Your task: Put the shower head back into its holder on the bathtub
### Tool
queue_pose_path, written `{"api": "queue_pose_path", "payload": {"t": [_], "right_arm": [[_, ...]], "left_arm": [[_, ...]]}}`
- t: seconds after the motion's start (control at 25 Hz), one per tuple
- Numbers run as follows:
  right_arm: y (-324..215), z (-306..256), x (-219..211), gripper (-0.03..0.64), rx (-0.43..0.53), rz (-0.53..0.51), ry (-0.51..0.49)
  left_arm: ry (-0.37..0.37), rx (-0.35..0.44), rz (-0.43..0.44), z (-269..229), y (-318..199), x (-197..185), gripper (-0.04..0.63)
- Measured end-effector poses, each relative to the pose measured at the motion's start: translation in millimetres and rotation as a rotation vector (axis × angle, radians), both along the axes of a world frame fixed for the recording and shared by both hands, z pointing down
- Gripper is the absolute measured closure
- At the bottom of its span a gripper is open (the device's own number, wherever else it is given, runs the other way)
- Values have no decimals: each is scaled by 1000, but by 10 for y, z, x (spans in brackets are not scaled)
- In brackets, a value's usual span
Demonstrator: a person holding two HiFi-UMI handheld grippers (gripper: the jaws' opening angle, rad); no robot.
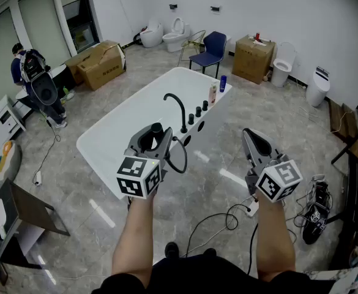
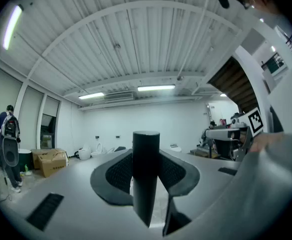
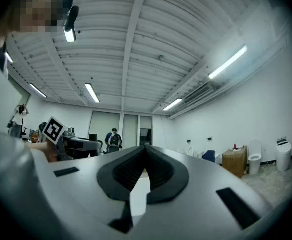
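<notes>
The white bathtub [image 1: 123, 133] stands ahead of me in the head view, with a black arched faucet [image 1: 177, 108] and a row of black fittings [image 1: 197, 112] on its right rim. My left gripper [image 1: 154, 143] is level over the tub's near end, shut on the black shower head [image 1: 156, 129]. The shower head's black hose [image 1: 180, 159] loops down beside the tub. In the left gripper view the shower head handle [image 2: 146, 174] stands upright between the pads [image 2: 117, 174]. My right gripper [image 1: 253, 143] hovers over the floor to the tub's right, its jaws [image 3: 145, 151] shut on nothing.
A pink bottle [image 1: 213, 94] and a blue bottle [image 1: 223, 82] stand on the tub's far rim. Behind are a blue chair [image 1: 209, 51], cardboard boxes [image 1: 102, 63] [image 1: 253, 57] and toilets [image 1: 177, 34]. A person [image 1: 35, 81] stands at left. Cables [image 1: 227, 216] lie on the floor.
</notes>
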State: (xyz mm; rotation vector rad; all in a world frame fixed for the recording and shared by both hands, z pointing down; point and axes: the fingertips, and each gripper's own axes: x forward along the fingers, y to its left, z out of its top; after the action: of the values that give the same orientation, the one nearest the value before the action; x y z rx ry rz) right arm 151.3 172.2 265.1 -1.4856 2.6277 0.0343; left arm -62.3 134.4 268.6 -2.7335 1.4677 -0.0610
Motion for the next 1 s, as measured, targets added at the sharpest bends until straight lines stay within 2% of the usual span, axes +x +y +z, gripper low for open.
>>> {"api": "queue_pose_path", "payload": {"t": [0.12,0.28,0.56,0.68,1.0], "right_arm": [[61,324,46,601,-69,-2,-6],[60,419,93,601,-87,-14,-31],[139,286,97,601,-31,9,-76],[195,189,119,601,-6,-14,-101],[239,283,229,601,-35,-78,-134]], "left_arm": [[4,-66,6,327,113,14,457],[-8,-95,13,506,139,82,457],[-4,-92,18,476,200,99,457],[1,-88,10,436,232,125,457],[-8,-71,-5,329,308,295,457]]}}
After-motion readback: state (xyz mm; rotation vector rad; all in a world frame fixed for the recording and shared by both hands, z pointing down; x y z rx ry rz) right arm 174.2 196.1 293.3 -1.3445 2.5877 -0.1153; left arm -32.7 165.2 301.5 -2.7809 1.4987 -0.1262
